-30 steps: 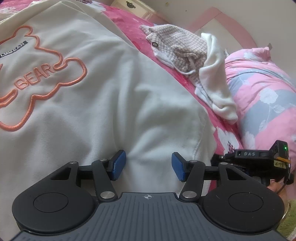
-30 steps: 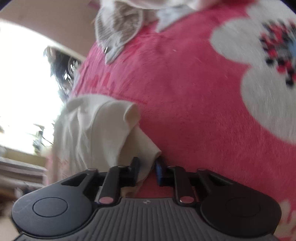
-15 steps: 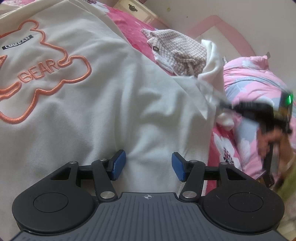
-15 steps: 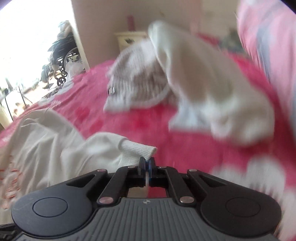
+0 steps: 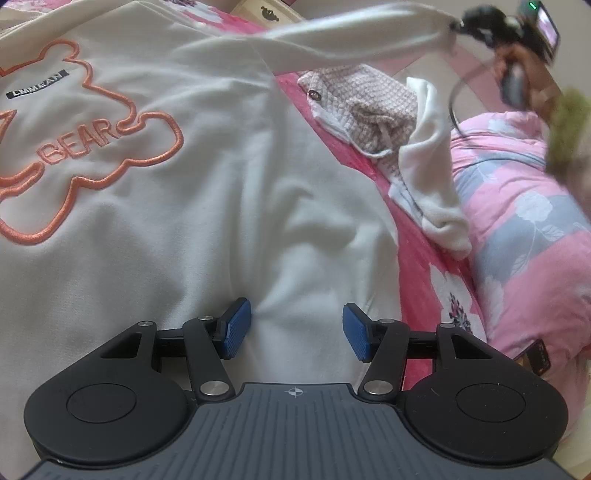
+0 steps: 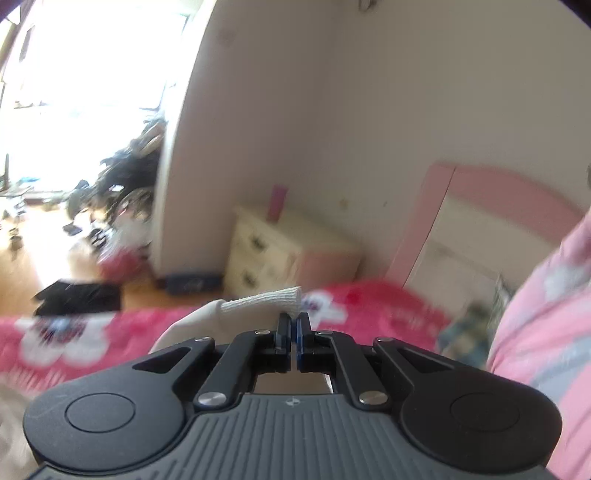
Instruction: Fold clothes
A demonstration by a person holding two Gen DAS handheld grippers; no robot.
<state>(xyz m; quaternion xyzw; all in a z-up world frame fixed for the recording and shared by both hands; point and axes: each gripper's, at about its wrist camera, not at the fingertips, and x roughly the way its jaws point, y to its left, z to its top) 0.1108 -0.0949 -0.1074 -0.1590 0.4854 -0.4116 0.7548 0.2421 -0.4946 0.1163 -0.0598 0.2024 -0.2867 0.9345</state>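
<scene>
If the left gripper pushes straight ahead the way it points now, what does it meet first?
The cream sweatshirt with the orange bear outline. The open left gripper already sits low over its fabric, so it would likely plough into the wrinkled cloth just ahead, though the exact depth is unclear.

Soft daylight fills both views. The left wrist view is evenly lit and mostly sharp: the cream sweatshirt shows gentle shadows in its folds, while the raised sleeve and the right hand-held gripper at the top right are smeared by motion. The right wrist view is blurred throughout; its window area at the upper left is blown out to white glare. Fisheye bending curves the edges, and dark corners frame both pictures
</scene>
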